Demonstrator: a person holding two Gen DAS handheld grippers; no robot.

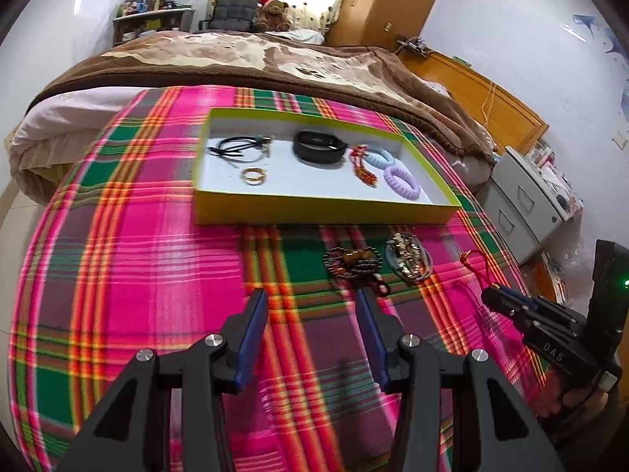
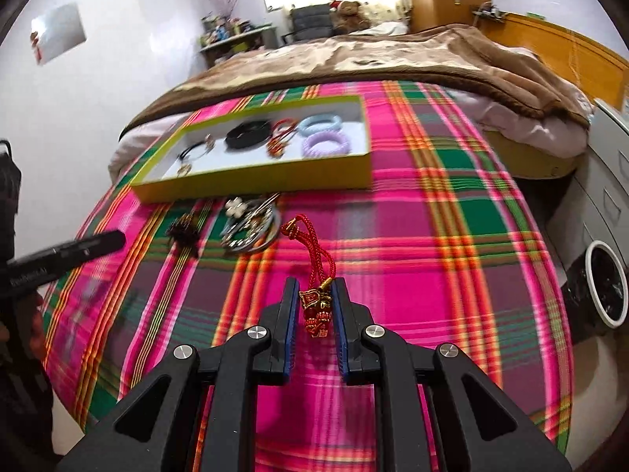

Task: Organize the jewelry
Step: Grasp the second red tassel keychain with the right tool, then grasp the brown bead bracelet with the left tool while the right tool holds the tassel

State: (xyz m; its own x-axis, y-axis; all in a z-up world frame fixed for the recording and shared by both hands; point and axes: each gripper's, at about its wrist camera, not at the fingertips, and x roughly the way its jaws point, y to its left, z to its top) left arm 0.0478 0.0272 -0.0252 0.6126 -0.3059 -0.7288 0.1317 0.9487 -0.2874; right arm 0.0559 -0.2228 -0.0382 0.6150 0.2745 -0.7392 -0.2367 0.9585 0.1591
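Note:
A yellow-green tray (image 1: pixel 314 210) (image 2: pixel 251 185) on the plaid cloth holds black cords, gold rings (image 1: pixel 254 176), a black band (image 1: pixel 319 146), a red charm, a blue bangle and a purple coil tie (image 1: pixel 401 181). In front of it lie a dark bead bracelet (image 1: pixel 353 262) (image 2: pixel 182 230) and a bundle of metal bangles (image 1: pixel 409 257) (image 2: pixel 251 226). My right gripper (image 2: pixel 316 299) (image 1: pixel 507 303) is shut on a red cord charm with gold ornaments (image 2: pixel 314 303), whose cord trails forward on the cloth. My left gripper (image 1: pixel 312 299) is open and empty, just short of the bead bracelet.
The plaid cloth (image 1: pixel 137 275) covers a round table beside a bed with a brown blanket (image 1: pixel 275 63). A grey drawer cabinet (image 1: pixel 526 200) and a white-rimmed bin (image 2: pixel 605 283) stand at the right.

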